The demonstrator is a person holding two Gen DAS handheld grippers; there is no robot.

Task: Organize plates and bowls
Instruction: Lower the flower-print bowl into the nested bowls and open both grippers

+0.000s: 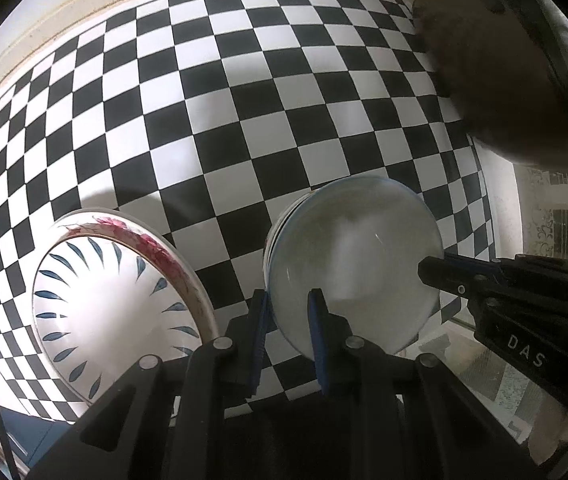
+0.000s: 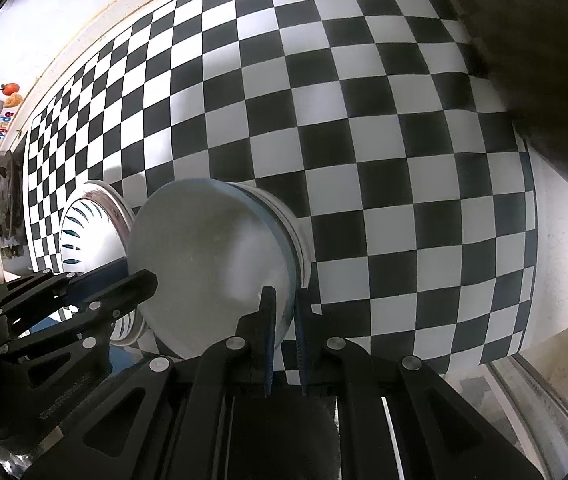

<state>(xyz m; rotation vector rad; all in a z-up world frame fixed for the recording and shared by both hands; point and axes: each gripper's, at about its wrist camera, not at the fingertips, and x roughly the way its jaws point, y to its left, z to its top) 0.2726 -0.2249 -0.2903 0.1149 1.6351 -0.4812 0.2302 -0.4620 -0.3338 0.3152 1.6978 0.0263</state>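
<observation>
A pale grey-white bowl (image 1: 364, 264) with a thin blue rim sits over the checkered cloth, and further white rims show beneath it. My left gripper (image 1: 290, 310) is shut on its near rim, one blue pad inside the bowl and one outside. My right gripper (image 2: 284, 298) is shut on the opposite rim in the same way. Each wrist view also shows the other gripper clamped on the bowl's edge: the right gripper (image 1: 438, 264) and the left gripper (image 2: 135, 276). Whether the bowl rests on the table or hangs just above it, I cannot tell.
A white dish with blue leaf marks (image 1: 115, 312) lies inside a pink-flowered dish (image 1: 155, 244) to the left of the bowl, also seen as the leaf dish (image 2: 79, 236). The checkered tablecloth (image 1: 243, 100) ends at the right edge (image 2: 532, 240). A dark brown blurred mass (image 1: 496, 60) fills the upper right.
</observation>
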